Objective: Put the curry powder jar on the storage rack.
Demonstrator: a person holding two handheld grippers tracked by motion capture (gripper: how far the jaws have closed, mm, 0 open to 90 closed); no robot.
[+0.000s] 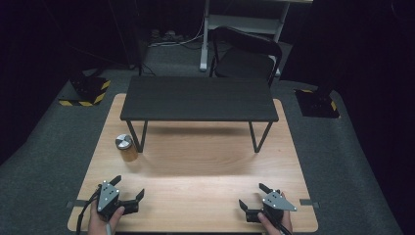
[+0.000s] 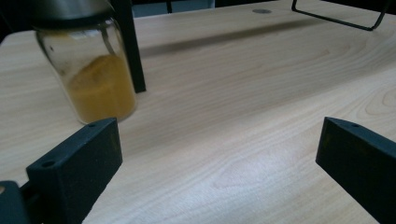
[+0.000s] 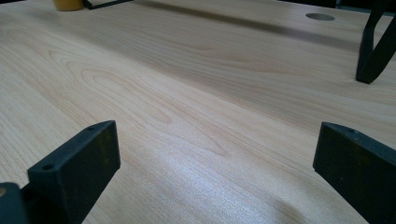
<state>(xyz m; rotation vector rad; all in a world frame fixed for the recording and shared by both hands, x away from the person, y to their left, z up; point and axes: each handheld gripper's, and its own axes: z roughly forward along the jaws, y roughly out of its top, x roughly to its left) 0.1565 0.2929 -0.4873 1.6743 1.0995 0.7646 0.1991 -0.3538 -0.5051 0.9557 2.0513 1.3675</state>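
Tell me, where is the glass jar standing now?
In the high view the jar stands on the left of the wooden table, beside the black shelf's left leg.

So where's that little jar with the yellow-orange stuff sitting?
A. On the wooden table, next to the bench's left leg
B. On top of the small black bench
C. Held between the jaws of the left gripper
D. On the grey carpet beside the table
A: the jar stands on the wooden table, right beside the left leg of the black bench; both grippers sit open and empty near the table's front edge.
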